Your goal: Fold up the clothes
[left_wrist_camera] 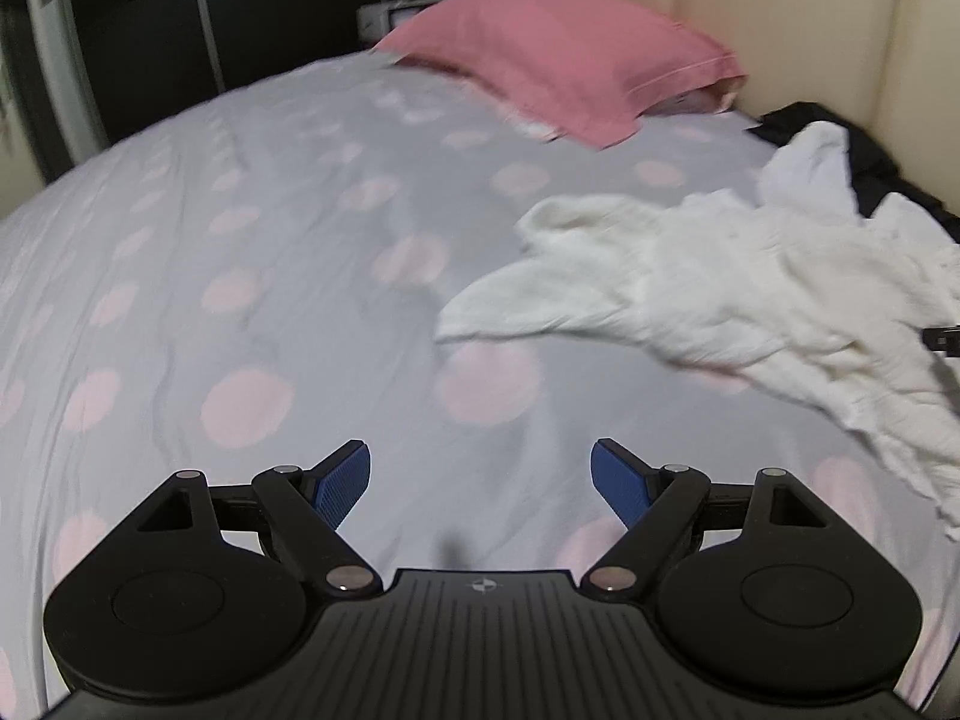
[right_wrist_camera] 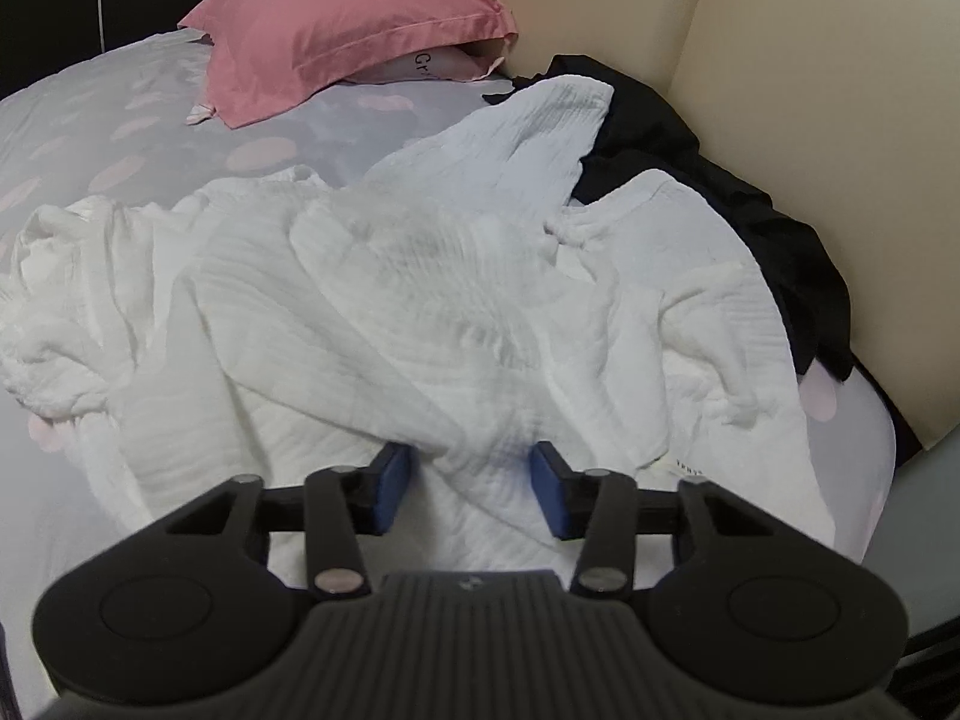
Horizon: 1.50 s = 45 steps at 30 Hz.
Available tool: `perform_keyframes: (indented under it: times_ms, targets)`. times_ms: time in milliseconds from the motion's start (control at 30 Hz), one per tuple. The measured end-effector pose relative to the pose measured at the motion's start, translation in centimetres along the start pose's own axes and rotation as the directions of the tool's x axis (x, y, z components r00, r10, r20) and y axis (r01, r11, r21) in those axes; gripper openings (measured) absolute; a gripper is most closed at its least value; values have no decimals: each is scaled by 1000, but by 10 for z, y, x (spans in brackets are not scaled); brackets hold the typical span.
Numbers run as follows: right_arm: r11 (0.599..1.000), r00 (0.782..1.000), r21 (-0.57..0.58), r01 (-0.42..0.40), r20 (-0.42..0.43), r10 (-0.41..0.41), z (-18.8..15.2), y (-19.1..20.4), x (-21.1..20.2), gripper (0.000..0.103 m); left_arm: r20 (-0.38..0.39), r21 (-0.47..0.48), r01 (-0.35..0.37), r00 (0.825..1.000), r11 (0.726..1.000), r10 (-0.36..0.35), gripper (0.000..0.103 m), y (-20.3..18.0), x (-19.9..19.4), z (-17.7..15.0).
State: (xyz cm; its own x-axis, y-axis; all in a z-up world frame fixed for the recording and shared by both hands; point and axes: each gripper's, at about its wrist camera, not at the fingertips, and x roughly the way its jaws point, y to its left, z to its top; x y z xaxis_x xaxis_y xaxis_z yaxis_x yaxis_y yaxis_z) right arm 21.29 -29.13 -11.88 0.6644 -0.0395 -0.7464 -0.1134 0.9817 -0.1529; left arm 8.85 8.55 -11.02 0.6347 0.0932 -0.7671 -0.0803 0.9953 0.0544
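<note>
A crumpled white garment (right_wrist_camera: 390,276) lies spread on the bed, with ribbed, wrinkled fabric. My right gripper (right_wrist_camera: 472,480) sits low on its near part, and a raised fold of the white cloth is bunched between the blue pads (right_wrist_camera: 393,483), touching both. In the left wrist view the same white garment (left_wrist_camera: 720,300) lies off to the right. My left gripper (left_wrist_camera: 480,474) hangs open over the bare dotted sheet (left_wrist_camera: 240,240), a little left of the garment's near tip, with nothing between its fingers.
A black garment (right_wrist_camera: 690,180) lies behind the white one against the cream padded headboard (right_wrist_camera: 810,90). A pink pillow (left_wrist_camera: 558,54) rests at the far end of the bed. Dark furniture (left_wrist_camera: 150,30) stands beyond the bed's far left edge.
</note>
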Motion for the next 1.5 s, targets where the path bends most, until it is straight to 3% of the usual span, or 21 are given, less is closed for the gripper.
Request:
perform_keyframes:
  times_ms: [33, 67, 267, 400, 533, 733, 867, 967, 1100, 1167, 1233, 1300, 1433, 1500]
  targets:
    - [1000, 1000, -5, 6, 8, -6, 2, 0, 0, 18, -10, -11, -6, 1000, 1000, 6, 81, 5, 2, -3]
    - [1000, 1000, -7, 16, 15, -16, 4, 1, -2, 9, -19, -22, -13, 1000, 1000, 12, 81, 11, 3, -7]
    - [999, 989, 15, -40, 143, 37, 17, 1, -42, 6, -40, -67, -41, 998, 997, 39, 81, 29, -2, -22]
    - [988, 970, 23, -154, 196, 147, 25, 14, -79, 6, -40, -78, -54, 998, 996, 51, 81, 35, -10, -28]
    - [962, 935, -8, -272, 234, 266, 31, 39, -117, 6, -32, -103, -46, 999, 994, 42, 81, 41, -21, -31]
    - [877, 844, -144, -458, 238, 480, 19, 98, -172, 5, -5, -115, -27, 1000, 993, 27, 81, 45, -41, -33]
    - [817, 790, -183, -547, 209, 576, -3, 133, -201, 6, 15, -122, -13, 1000, 992, 15, 81, 47, -54, -34]
    - [741, 724, -200, -641, 164, 670, -19, 153, -215, 6, 30, -126, 1, 1000, 992, 3, 81, 48, -63, -34]
    - [660, 670, -271, -700, 69, 739, -40, 181, -228, 6, 42, -121, 12, 999, 993, -7, 81, 47, -69, -35]
    - [650, 681, -319, -689, 21, 732, -49, 197, -229, 7, 42, -118, 17, 999, 993, -12, 81, 46, -72, -36]
    - [677, 725, -359, -642, 3, 689, -54, 205, -226, 12, 41, -115, 23, 999, 993, -19, 81, 44, -74, -37]
    - [688, 745, -364, -627, -23, 667, -57, 204, -222, 15, 43, -111, 28, 999, 993, -24, 81, 41, -78, -39]
    - [728, 787, -360, -583, -28, 617, -61, 191, -214, 46, 41, -105, 41, 998, 994, -37, 81, 35, -81, -39]
    - [751, 814, -370, -546, -21, 581, -61, 176, -208, 46, 40, -102, 50, 998, 994, -46, 81, 31, -81, -39]
